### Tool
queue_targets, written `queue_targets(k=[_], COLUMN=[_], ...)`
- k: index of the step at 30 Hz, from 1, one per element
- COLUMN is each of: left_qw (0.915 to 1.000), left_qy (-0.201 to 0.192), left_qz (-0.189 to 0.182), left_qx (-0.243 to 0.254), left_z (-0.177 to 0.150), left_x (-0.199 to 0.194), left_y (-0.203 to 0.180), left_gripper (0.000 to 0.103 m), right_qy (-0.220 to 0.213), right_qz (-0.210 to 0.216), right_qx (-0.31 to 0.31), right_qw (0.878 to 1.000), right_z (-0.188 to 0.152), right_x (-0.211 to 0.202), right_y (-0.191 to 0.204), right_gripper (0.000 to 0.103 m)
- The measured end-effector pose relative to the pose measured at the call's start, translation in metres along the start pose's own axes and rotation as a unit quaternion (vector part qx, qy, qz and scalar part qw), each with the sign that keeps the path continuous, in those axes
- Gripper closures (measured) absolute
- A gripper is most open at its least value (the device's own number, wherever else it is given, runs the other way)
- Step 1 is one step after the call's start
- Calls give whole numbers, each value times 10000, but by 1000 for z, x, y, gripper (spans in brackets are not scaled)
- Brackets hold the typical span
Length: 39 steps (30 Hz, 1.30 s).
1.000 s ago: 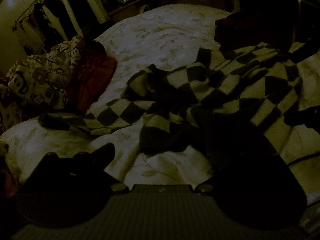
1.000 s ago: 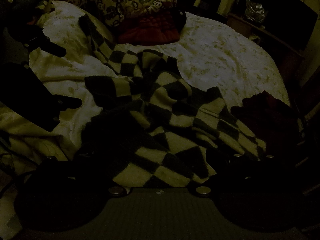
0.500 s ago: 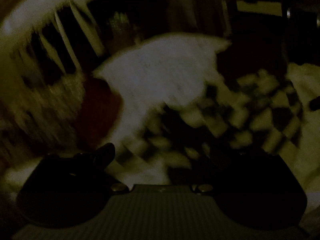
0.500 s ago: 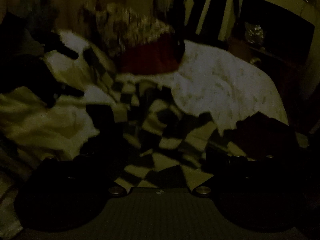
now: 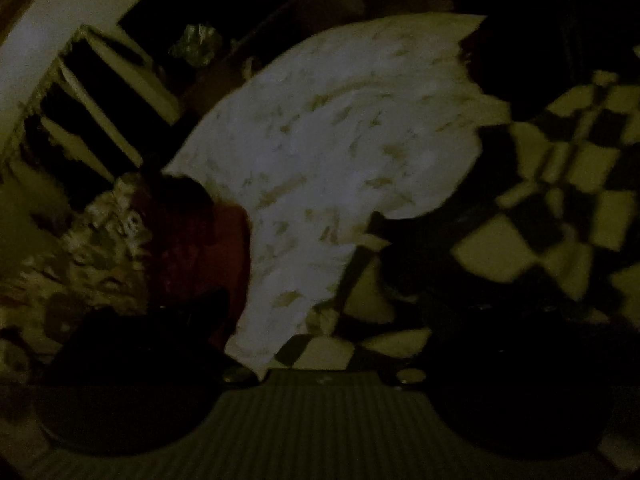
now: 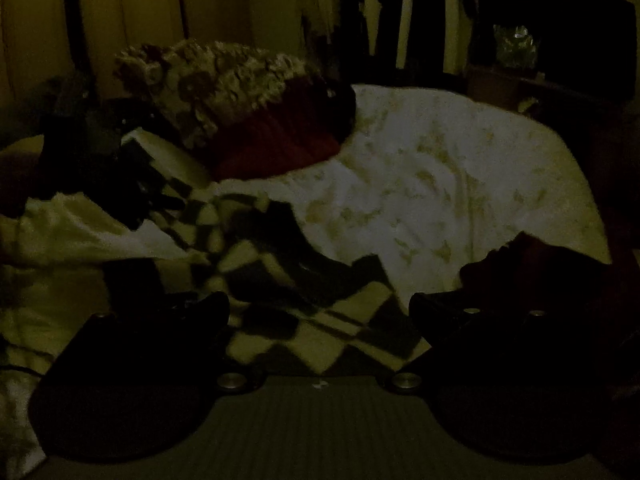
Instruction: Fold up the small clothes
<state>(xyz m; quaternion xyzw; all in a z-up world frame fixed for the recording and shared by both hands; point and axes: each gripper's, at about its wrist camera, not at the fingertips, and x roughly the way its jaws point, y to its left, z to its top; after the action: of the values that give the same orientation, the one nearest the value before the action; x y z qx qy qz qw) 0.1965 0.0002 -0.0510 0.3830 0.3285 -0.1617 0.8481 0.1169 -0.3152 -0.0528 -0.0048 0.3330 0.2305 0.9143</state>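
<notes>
While both tools gape wide, checkered garment (image 6: 320,320) rumpled on bed (image 6: 440,184), spreading beneath right tool (image 6: 320,312), beside left tool (image 5: 320,320)

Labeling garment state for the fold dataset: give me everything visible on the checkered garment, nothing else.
The checkered garment is a soft, thick-looking knit in dark and pale squares. It lies unfolded and rumpled on the bedsheet, bunched into folds, with one narrow strip trailing up toward the red cushion. The right gripper sits open directly over its near edge; whether the fingers touch it cannot be told. In the left wrist view it fills the right side, tilted and blurred, and reaches under the left gripper.
</notes>
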Motion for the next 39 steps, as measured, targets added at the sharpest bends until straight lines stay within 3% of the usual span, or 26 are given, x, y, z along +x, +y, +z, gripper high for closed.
queue_targets(k=[5,8,10,12,14,17,19,20,22,23,24,25,26,28,31,34,36,37,39], left_qw=[9939,9779,9714,9714,9680,9507,9447,9416,9286,9256,9255,9265,9291,9275,9151,9165,9131,9146,9329], left_qy=[-631,-939,-744,-367,-167,-78,41,121,213,340,414,485,534,434,-4,-445,-680,-735,-742], left_qz=[-842,-1679,-1972,-2109,-2273,-2755,-2970,-3071,-3410,-3476,-3490,-3490,-3427,-3421,-3498,-3287,-3169,-3056,-2574], left_qx=[-329,-819,-1094,-1026,-1045,-1417,-1392,-1375,-1445,-1461,-1412,-1323,-1281,-1445,-2005,-2236,-2476,-2545,-2407], left_z=[4,10,13,11,2,-13,-19,-22,-26,-28,-28,-28,-28,-26,-15,7,27,36,61], left_x=[38,64,83,106,123,136,146,147,148,150,150,150,149,145,129,114,112,113,119], left_y=[42,69,78,79,81,80,76,73,69,65,61,57,55,59,83,105,117,121,122], left_gripper=[0,1,7,28,41,45,53,64,71,78,92,94,96,97,98,98,98,98,98], right_qy=[217,409,575,711,830,1018,1172,1233,1250,1246,1236,1230,1226,1064,693,288,5,-111,-175], right_qz=[338,422,563,632,735,915,981,1025,1145,1155,1185,1224,1213,1279,1130,726,389,186,-181], right_qx=[133,36,29,13,3,84,125,139,181,218,264,325,384,434,498,282,280,221,92], right_qw=[9991,9983,9968,9955,9938,9906,9882,9870,9854,9852,9849,9843,9843,9851,9899,9965,9988,9995,9996], right_z=[2,8,10,12,11,6,1,-1,-5,-7,-9,-11,-11,-9,7,37,60,73,99], right_x=[48,79,98,117,130,145,155,158,159,159,156,153,151,138,109,80,68,65,68], right_y=[-41,-59,-68,-74,-78,-81,-83,-83,-82,-82,-82,-83,-84,-84,-84,-91,-103,-109,-121], right_gripper=[0,0,0,0,0,0,0,2,15,37,51,74,82,85,87,87,87,88,88])
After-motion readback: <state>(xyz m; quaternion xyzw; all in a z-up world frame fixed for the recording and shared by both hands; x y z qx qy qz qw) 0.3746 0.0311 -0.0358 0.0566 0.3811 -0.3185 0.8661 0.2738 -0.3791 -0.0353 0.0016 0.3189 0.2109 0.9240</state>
